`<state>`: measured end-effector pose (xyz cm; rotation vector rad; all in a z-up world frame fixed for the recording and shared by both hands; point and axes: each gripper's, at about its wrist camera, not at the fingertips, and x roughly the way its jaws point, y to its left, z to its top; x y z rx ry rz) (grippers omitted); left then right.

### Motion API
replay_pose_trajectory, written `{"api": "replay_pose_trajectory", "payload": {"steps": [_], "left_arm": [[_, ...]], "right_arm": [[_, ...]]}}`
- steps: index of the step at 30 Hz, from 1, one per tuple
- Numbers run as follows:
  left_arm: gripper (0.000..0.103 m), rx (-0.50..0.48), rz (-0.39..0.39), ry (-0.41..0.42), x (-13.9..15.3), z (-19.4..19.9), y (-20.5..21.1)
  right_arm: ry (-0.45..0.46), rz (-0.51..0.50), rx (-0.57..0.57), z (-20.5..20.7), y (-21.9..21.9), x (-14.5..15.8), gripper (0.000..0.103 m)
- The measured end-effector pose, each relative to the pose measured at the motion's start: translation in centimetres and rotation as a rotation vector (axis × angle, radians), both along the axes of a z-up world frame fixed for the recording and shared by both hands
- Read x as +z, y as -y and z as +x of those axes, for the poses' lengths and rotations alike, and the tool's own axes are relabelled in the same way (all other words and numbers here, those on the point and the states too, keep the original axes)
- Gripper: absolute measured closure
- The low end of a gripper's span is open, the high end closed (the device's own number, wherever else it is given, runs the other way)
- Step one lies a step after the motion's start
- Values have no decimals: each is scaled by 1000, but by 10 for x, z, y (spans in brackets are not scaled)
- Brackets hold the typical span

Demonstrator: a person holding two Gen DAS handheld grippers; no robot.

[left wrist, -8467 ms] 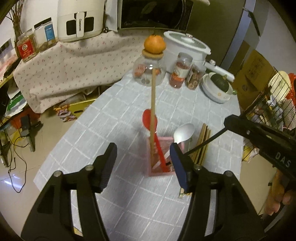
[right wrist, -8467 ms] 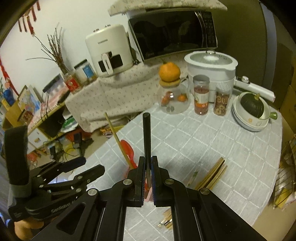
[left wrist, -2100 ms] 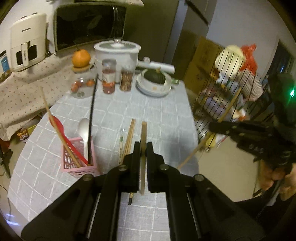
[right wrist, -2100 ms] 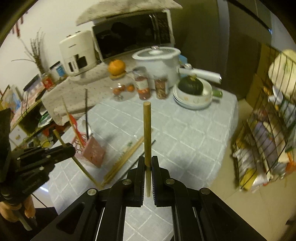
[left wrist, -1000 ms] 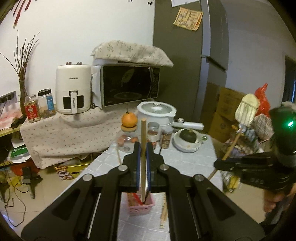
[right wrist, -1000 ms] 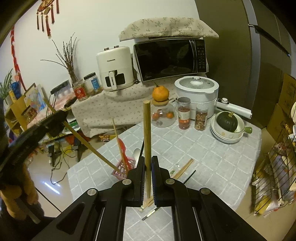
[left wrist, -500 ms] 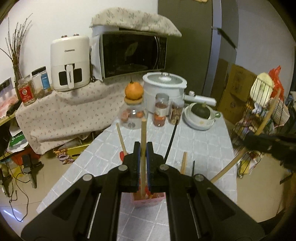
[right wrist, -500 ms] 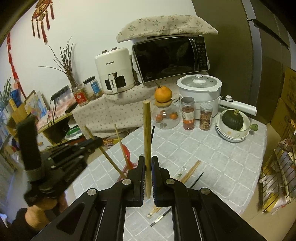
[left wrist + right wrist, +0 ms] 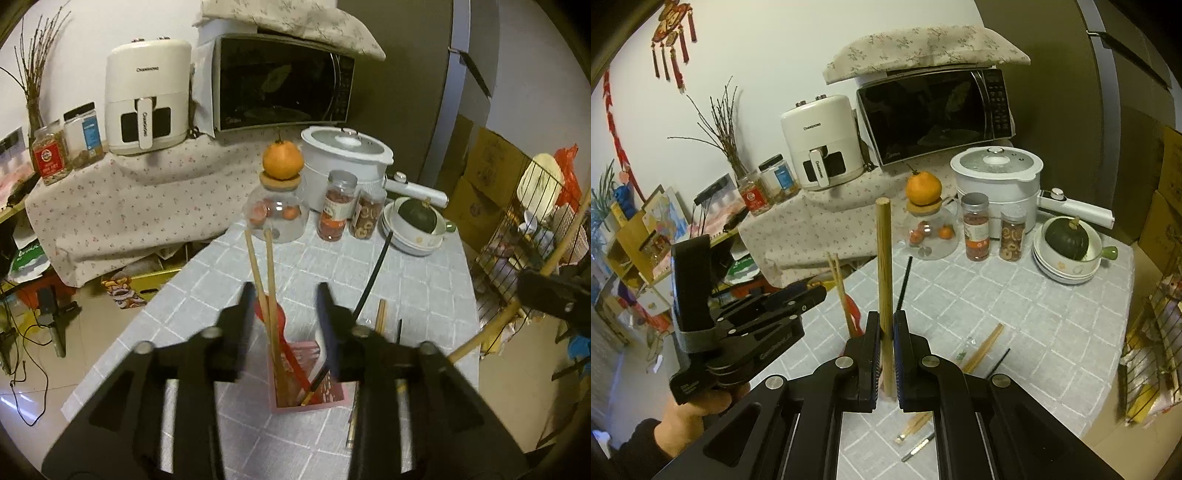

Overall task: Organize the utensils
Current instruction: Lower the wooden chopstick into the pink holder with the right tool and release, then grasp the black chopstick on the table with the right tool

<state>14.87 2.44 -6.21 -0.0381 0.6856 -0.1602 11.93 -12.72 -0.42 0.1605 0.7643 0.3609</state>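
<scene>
Jaws: left gripper (image 9: 284,325) spread wide, empty, above the pink utensil basket (image 9: 308,376). Right gripper (image 9: 885,354) clamped on a wooden chopstick (image 9: 884,280), held upright over the table (image 9: 1015,314). Basket already holds two wooden chopsticks (image 9: 269,288), a red spoon (image 9: 284,332) and a black chopstick (image 9: 371,280). Judgement: stick is light, stiff and smooth, so it may pivot; grip near mid-length.

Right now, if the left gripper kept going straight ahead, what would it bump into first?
Probably the wooden chopsticks standing in the pink utensil holder, right between the open left gripper fingers; depth is hard to judge.
</scene>
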Motion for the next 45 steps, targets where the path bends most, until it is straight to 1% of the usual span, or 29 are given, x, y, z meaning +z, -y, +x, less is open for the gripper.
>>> {"api": "replay_pose_trajectory", "payload": {"steps": [2, 4, 5, 6, 8, 10, 12, 16, 20, 27, 31, 33, 35, 36, 40, 43, 44, 45], "left_arm": [[53, 4, 0, 13, 6, -5, -3], [51, 14, -2, 1, 9, -8, -7], [48, 21, -4, -9, 9, -10, -10], [43, 29, -4, -20, 9, -11, -12], [36, 47, -1, -49, 7, -13, -19], [33, 56, 2, -86, 3, -14, -24], [27, 64, -8, -132, -3, -16, -32], [26, 91, -27, -204, -17, -18, -42], [26, 103, -55, -268, -28, -20, -49], [26, 109, -65, -293, -32, -23, -53], [26, 99, -67, -296, -31, -23, -49], [26, 97, -59, -299, -32, -22, -46], [25, 94, -53, -302, -32, -22, -44], [25, 94, -52, -304, -32, -22, -43], [25, 84, -63, -308, -32, -24, -40], [24, 74, -77, -312, -34, -26, -37], [23, 70, -86, -315, -35, -27, -35], [22, 67, -94, -317, -36, -28, -34]], "right_arm": [[4, 8, 0, 3, -3, 0, 96], [7, 17, 3, 6, -8, 0, 96], [7, 20, 5, 8, -9, 0, 96], [8, 23, 7, 10, -11, -1, 96], [5, 23, 11, 14, -16, -4, 96], [0, 17, 13, 20, -22, -10, 96], [-6, 5, 12, 24, -27, -15, 96], [-7, -48, -2, 32, -38, -26, 96], [-45, -61, 7, 38, -45, -37, 96], [-96, -91, -3, 49, -56, -60, 96], [-120, -102, -28, 53, -52, -66, 95], [-124, -94, -40, 53, -48, -66, 89], [-117, -80, -52, 52, -41, -62, 80], [-111, -75, -57, 50, -37, -59, 78], [-81, -63, -75, 43, -23, -46, 61], [-85, -71, -86, 40, -11, -42, 53], [-97, -78, -92, 40, -6, -44, 50], [-111, -86, -100, 40, 0, -47, 49]]}}
